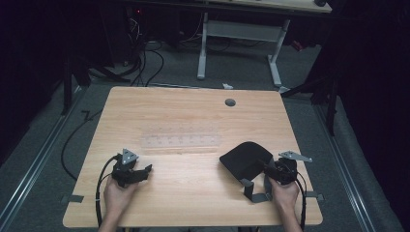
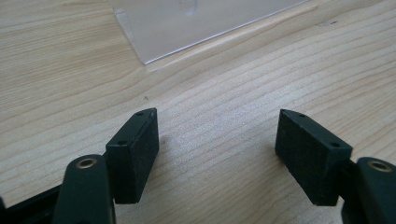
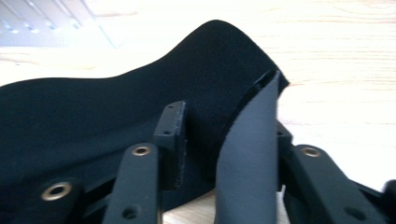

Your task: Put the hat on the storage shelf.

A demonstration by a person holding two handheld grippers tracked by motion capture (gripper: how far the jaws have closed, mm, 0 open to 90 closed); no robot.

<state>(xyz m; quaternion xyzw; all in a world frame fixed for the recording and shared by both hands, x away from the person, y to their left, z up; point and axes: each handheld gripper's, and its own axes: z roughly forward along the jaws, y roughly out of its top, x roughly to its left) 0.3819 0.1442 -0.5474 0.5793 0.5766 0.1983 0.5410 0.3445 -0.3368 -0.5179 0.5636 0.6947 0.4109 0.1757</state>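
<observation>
A black fabric piece (image 1: 244, 157) with a grey strap (image 1: 256, 195) lies at the table's right front. My right gripper (image 1: 269, 167) holds its near edge. In the right gripper view the fabric (image 3: 116, 107) curves up off the wood, and a grey band (image 3: 252, 140) stands between the jaws of the right gripper (image 3: 229, 116), which look shut on it. My left gripper (image 1: 145, 170) rests at the left front, open, with bare wood between its pads (image 2: 135, 149). A clear plastic sheet (image 1: 181, 141) lies flat mid-table, its corner (image 2: 187, 23) just beyond the left gripper (image 2: 217, 149).
The wooden table (image 1: 193, 111) has a small grey grommet hole (image 1: 230, 102) near its far edge. Cables trail from both grippers over the front edge. Beyond the table stand a white desk frame (image 1: 239, 43) and floor cables (image 1: 145, 58).
</observation>
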